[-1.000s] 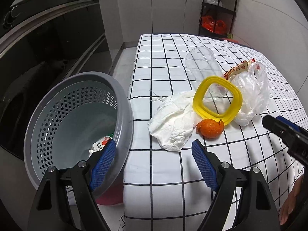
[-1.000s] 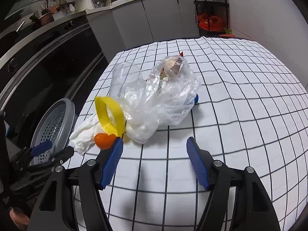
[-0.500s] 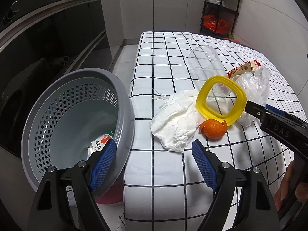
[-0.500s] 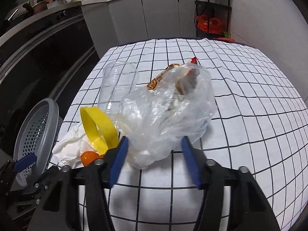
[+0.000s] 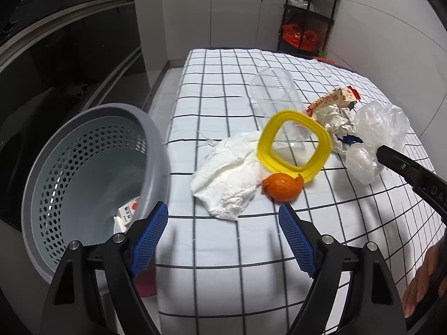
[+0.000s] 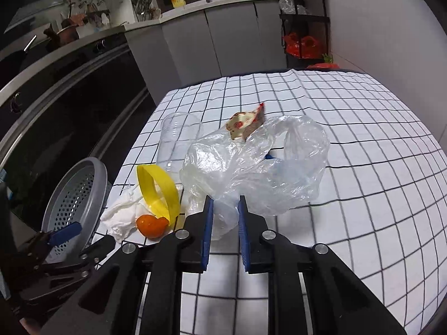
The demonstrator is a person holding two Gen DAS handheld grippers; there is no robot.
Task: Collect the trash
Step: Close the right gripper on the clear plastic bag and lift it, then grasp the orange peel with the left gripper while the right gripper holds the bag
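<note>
Right gripper (image 6: 225, 212): clamped on plastic bag (image 6: 259, 173), centre frame. Left gripper (image 5: 223, 224): jaws apart, empty, bottom of frame beside basket (image 5: 156, 150).

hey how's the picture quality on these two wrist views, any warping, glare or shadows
Left wrist view: fisheye bends the checked tablecloth lines, dark corners, soft shadows under the left gripper. Right wrist view: the same bending, glare on the clear plastic bag pinched in the right gripper.

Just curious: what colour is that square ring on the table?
The square ring is bright yellow, clearest in the left wrist view.
</note>
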